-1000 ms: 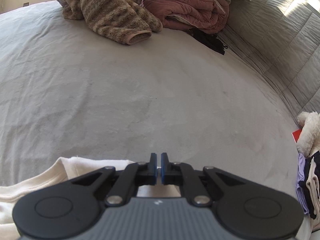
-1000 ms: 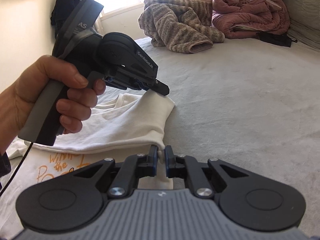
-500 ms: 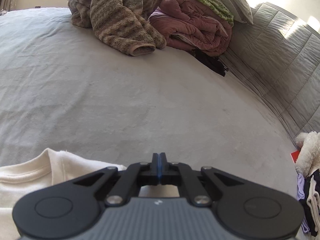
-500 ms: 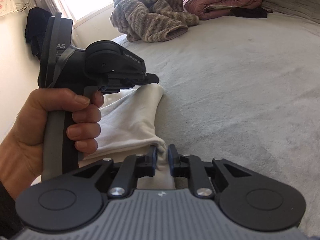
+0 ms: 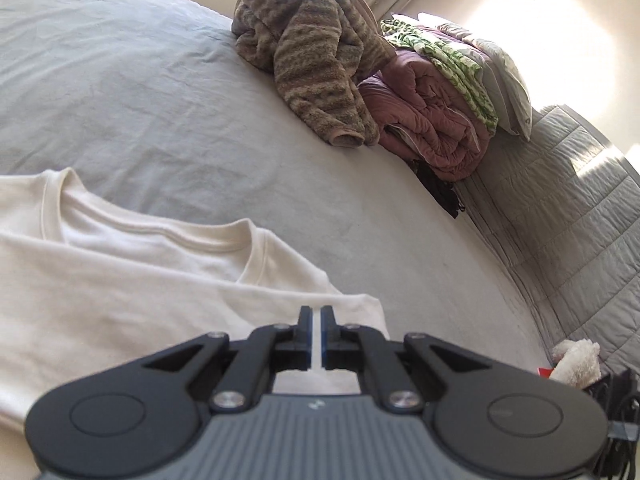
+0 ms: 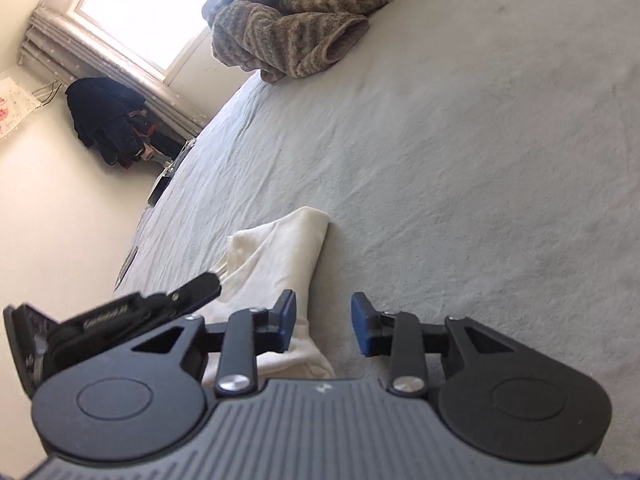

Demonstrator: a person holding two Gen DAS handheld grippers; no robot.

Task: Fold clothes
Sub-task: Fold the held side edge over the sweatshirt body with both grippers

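The only writing is on the side of the left gripper (image 6: 218,280) in the right wrist view: white letters, too blurred to read with certainty. There its closed tips pinch an edge of the cream T-shirt (image 6: 280,252), which lies bunched near the bed's (image 6: 480,160) left edge. The right gripper (image 6: 324,326) is opening; its blue pads stand apart, the shirt's fold beside the left pad, nothing pressed. The left wrist view alone shows the shirt's neckline (image 5: 160,236), a plush toy (image 5: 576,364) and folded quilts (image 5: 432,120); only the right wrist view shows the window (image 6: 152,4).
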